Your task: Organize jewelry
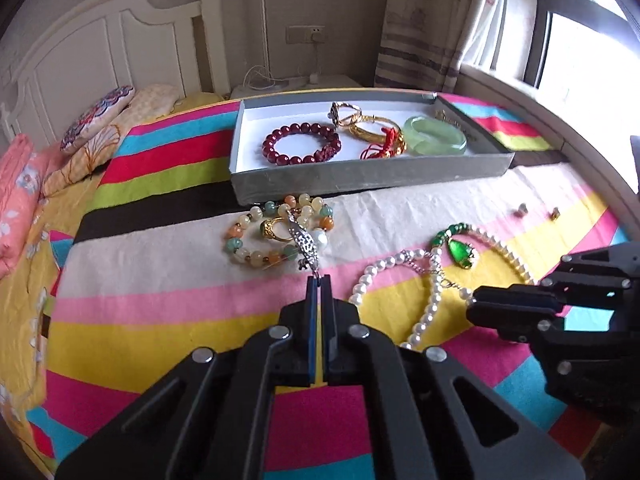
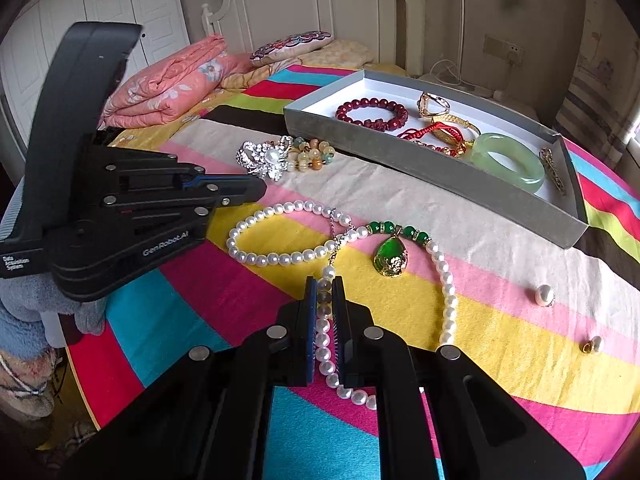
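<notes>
The pearl necklace sprawls over the striped cloth, its green pendant lying near the middle, and the right gripper is clamped on the strand, a few pearls pinched between its pads. That strand looks limp and slick: it will likely sag and swing on any lift, and the hard round beads could slip, so a hold close to the pendant or the chain link seems safer than mid-string. Over on the other side, the left gripper is closed on the tip of a rhinestone brooch, stiff and light by the look of it, which rests on a pale beaded bracelet just in front of the tray.

Count time! Inside the tray: one dark red bead bracelet, one jade bangle, a gold tangle with red cord whose pieces I cannot separate, and one small piece at the far end. Loose on the cloth: one necklace, one pale bracelet, one gold ring inside it, and two small earrings well apart from the rest.
</notes>
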Demonstrator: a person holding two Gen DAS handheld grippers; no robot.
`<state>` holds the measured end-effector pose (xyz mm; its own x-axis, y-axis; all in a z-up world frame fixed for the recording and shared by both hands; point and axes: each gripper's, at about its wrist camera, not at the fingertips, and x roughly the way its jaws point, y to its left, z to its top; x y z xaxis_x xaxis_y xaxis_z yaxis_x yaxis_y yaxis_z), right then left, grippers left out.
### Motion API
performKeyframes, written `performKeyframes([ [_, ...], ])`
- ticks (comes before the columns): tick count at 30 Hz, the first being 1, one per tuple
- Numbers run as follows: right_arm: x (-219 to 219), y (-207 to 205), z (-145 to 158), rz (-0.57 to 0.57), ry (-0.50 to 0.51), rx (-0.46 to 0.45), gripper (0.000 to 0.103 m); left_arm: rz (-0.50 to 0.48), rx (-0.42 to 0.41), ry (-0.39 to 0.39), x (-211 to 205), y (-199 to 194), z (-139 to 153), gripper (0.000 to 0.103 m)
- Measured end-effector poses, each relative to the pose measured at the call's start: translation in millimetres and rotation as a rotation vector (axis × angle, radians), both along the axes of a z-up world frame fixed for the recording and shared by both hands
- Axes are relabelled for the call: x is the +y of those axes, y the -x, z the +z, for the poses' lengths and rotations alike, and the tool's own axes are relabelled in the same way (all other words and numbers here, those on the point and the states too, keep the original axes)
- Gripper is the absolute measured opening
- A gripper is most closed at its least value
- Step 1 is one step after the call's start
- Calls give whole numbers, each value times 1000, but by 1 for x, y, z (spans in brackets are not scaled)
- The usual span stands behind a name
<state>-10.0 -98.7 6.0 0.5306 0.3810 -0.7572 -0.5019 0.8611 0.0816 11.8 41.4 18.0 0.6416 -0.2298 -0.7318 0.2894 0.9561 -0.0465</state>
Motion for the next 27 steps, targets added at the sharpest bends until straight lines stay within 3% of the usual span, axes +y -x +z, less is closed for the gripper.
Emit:
performKeyframes([
  [2, -1, 1, 1, -4, -4, -11, 9, 23, 9, 105, 13, 4, 1, 1],
  [10, -17, 5, 11, -30, -102, -41, 9, 53, 45, 310, 42, 19, 7, 0],
  [14, -27, 4, 18, -46, -182, -33, 9, 54, 34, 317, 44, 26, 13, 0],
  [27, -36, 22, 87, -62, -204, -242, 9, 22, -40, 314, 35, 42, 48, 0],
])
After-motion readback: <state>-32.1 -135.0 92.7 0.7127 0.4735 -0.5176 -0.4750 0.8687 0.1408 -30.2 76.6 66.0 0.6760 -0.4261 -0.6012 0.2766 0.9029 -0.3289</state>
